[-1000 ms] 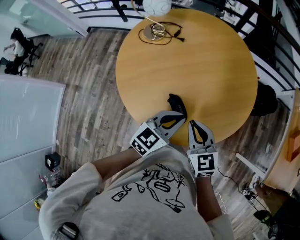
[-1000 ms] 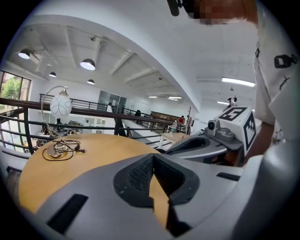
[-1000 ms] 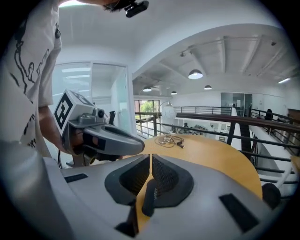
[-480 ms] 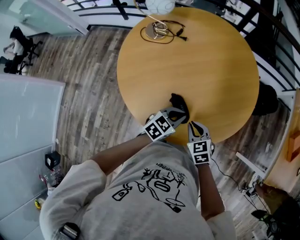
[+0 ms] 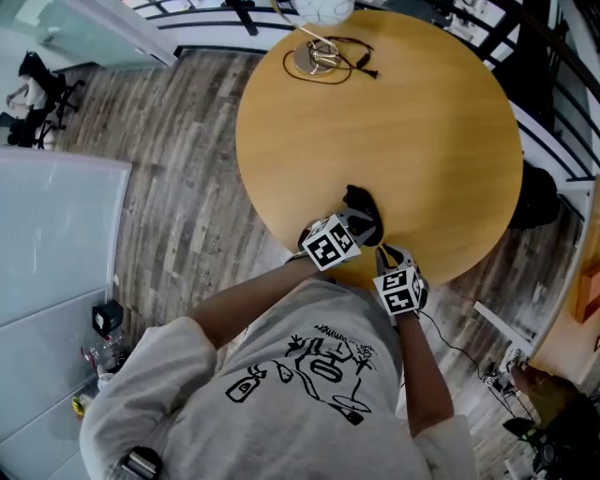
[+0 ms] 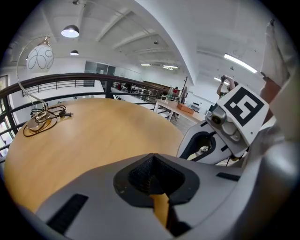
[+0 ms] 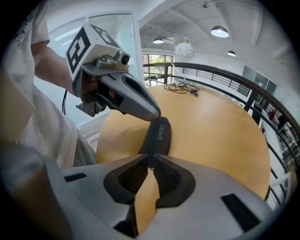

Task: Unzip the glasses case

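Note:
The black glasses case (image 5: 361, 201) lies near the front edge of the round wooden table (image 5: 422, 122). In the right gripper view the case (image 7: 158, 135) lies lengthwise just ahead of my jaws. My left gripper (image 5: 361, 221) is shut, and its tip (image 7: 154, 114) rests on top of the case's far part. My right gripper (image 5: 384, 251) is shut too, its tips (image 7: 150, 158) at the case's near end. I cannot tell whether anything is pinched there. The left gripper view hides the case under its shut jaws (image 6: 151, 158) and shows the right gripper (image 6: 183, 150) alongside.
A globe lamp (image 5: 321, 9) with its base and a coiled black cable (image 5: 323, 60) stands at the table's far edge. The table's edge runs right under my grippers. Beyond it lie a wood floor (image 5: 178, 187), black railings (image 5: 553, 103) and a glass wall (image 5: 56, 234).
Both grippers have moved forward over the table's edge toward the case. The left one now reaches onto the case. The case has not moved.

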The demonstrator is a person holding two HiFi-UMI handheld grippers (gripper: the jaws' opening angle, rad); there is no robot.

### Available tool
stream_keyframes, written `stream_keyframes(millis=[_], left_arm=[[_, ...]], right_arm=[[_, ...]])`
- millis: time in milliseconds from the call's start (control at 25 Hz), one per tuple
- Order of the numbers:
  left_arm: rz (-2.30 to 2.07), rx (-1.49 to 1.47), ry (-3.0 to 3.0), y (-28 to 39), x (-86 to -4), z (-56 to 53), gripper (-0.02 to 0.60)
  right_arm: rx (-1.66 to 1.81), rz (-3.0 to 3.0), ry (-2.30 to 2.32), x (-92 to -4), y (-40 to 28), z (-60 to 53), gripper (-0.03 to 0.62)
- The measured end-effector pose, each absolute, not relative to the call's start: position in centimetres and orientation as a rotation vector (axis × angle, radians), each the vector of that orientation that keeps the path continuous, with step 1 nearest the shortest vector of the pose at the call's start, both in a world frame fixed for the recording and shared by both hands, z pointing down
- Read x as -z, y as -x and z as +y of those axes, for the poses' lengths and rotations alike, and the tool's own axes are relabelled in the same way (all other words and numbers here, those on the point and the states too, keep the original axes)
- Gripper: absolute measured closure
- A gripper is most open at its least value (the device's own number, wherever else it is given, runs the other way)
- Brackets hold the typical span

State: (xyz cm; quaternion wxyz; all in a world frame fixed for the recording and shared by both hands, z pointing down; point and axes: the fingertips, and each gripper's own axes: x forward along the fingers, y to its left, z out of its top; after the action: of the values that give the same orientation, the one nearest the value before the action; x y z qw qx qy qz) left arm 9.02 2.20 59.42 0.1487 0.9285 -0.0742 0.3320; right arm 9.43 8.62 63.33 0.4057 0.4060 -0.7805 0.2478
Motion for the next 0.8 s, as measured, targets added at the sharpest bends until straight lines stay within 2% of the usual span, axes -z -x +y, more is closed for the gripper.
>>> stream_keyframes(millis=[800], left_arm=[[-0.132,-1.18,-2.612,-9.7,-65.1,1.8,0.575]], right_arm=[[-0.688,-1.787,-0.799,-70.8,-9.8,9.8,0.539]])
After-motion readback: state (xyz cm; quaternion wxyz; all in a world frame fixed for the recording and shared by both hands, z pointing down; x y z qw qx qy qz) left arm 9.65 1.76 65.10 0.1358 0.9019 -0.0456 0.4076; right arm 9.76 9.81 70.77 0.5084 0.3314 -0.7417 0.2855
